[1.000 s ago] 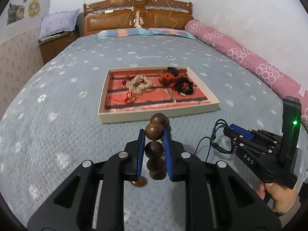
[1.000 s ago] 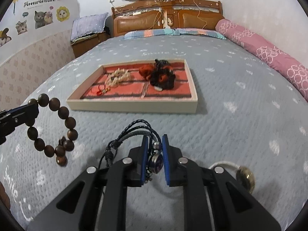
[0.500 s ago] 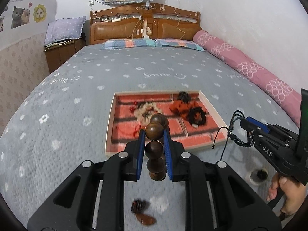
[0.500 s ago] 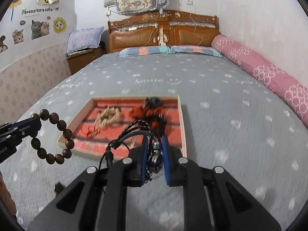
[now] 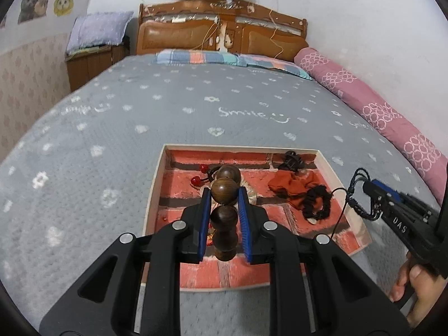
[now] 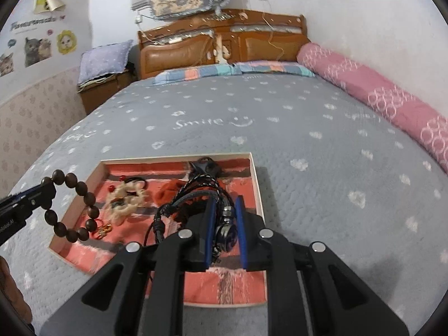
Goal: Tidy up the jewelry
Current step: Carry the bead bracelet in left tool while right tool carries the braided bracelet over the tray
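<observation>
Over the tray (image 5: 326, 160) on the bed, low in both frames, the left hand-held gripper (image 5: 224, 215) clamps a wooden bead bracelet (image 6: 73, 205) and the right hand-held gripper (image 6: 224, 224) pinches a braided cord bracelet (image 6: 196, 193) — dangling cords may snag the scrunchies (image 5: 302, 193) already inside.

A wide bed (image 5: 168, 117) fills the room, covered by a grey bedspread (image 6: 308, 128) dotted with white flowers and the word "Smile". A carved wooden headboard (image 5: 224, 33) stands at its far end, striped pillows (image 5: 224, 58) just before it. A long pink bolster (image 5: 372, 112) lies along the right wall. A wooden nightstand (image 6: 103, 89) carries a lilac pillow (image 6: 103, 61); cat stickers (image 6: 36, 47) dot the left wall
</observation>
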A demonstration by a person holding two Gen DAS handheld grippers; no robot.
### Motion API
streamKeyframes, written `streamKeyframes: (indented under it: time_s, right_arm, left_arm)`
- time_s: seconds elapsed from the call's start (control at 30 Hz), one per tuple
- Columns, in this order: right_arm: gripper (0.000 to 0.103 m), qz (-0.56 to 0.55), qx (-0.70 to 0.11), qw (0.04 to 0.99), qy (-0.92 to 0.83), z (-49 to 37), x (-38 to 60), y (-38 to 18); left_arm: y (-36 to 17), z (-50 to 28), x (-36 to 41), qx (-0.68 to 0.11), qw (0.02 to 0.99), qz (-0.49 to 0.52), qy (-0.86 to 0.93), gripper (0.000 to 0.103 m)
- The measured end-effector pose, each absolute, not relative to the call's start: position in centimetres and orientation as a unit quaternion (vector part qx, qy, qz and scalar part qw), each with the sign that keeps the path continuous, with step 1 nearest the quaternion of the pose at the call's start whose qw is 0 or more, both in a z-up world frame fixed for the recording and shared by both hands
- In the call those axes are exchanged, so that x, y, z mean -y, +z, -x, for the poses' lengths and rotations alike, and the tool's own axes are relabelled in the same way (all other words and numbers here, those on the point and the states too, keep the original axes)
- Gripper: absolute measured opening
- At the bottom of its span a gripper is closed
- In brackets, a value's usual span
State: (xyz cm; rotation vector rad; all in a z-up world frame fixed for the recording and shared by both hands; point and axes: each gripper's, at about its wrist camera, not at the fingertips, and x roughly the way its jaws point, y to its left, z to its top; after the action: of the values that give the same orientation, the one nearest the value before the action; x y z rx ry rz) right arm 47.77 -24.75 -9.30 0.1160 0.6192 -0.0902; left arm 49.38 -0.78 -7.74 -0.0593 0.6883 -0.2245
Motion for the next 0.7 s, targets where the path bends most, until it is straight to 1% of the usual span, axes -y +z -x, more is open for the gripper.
streamKeyframes:
  time_s: [0.23, 0.33, 0.47, 0.7]
  right_arm:
    - [0.015, -0.034, -0.305, 0.95, -0.053, -49.9, 23.8, -11.9]
    - [0.015, -0.021, -0.3, 0.952, -0.053, -50.4, 23.3, -12.4]
    - [0.015, 0.005, -0.306, 0.951, -0.046, -51.3, 22.3, -13.0]
    - [0.015, 0.001, -0.322, 0.946, -0.04, -52.3, 22.6, -14.0]
  left_arm:
    - [-10.7, -51.6, 1.1, -0.343, 0.933, 0.018, -0.107, 0.018]
    - [-11.2, -52.1, 1.4, -0.339, 0.936, -0.012, -0.098, 0.018]
    - [-11.4, -52.9, 0.7, -0.338, 0.936, -0.002, -0.099, 0.018]
    - [-13.1, -54.3, -0.3, -0.357, 0.931, 0.002, -0.081, 0.018]
